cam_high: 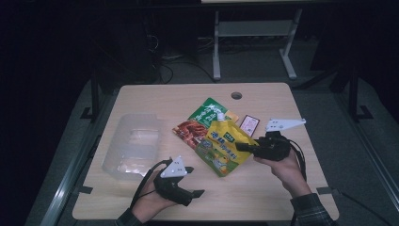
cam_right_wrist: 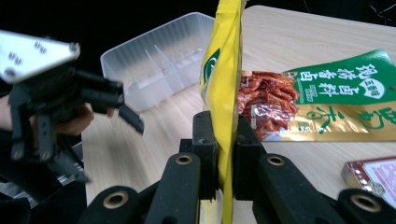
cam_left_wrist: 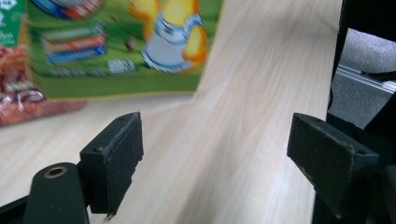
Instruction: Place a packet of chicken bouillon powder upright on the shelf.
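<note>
Dim room, pale wood table point(cam_high: 263, 183). Right gripper point(cam_right_wrist: 228, 154) has its jaws clamped on one edge of the yellow pouch point(cam_right_wrist: 223, 79), which stands on edge, lifted off the wood. Left gripper point(cam_left_wrist: 215, 154) hangs wide apart with nothing between its jaws, low over the table just beside the pouch's lower end. Beyond lie a red snack pack point(cam_right_wrist: 268, 102), a green pack point(cam_right_wrist: 345, 81), a small box point(cam_right_wrist: 373, 175) and a clear divided tray point(cam_right_wrist: 154, 60). The pouch looks soft, glossy, likely slippery and floppy; the flat sealed edge seems the safest hold.
</note>
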Demonstrator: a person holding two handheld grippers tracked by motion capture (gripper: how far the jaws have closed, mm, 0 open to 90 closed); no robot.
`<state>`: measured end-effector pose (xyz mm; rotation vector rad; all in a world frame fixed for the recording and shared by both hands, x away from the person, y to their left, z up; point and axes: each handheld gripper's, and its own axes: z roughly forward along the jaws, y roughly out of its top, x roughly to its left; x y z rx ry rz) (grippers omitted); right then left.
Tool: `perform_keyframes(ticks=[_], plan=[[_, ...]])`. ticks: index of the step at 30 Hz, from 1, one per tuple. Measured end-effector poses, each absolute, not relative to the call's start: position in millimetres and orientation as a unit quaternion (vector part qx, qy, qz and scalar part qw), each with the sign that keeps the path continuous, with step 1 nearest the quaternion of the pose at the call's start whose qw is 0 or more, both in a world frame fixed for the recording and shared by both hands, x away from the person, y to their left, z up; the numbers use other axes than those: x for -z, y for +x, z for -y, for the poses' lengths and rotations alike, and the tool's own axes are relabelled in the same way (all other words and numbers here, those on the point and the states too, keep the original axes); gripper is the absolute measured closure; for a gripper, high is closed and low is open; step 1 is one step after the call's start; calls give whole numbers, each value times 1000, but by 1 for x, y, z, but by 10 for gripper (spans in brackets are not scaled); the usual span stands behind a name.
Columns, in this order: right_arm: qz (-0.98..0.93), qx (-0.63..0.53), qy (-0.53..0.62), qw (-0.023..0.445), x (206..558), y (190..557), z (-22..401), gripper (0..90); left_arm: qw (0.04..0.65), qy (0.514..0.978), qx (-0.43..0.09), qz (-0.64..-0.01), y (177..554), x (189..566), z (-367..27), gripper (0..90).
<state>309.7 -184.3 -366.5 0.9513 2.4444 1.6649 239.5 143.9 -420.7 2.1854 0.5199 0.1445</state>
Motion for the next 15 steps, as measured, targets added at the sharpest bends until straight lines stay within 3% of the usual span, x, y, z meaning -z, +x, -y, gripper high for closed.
perform_keyframes(ticks=[15], plan=[[-806,-524,274,22,342,334,141,836,411,881,-67,-225,226,438,-150,155]])
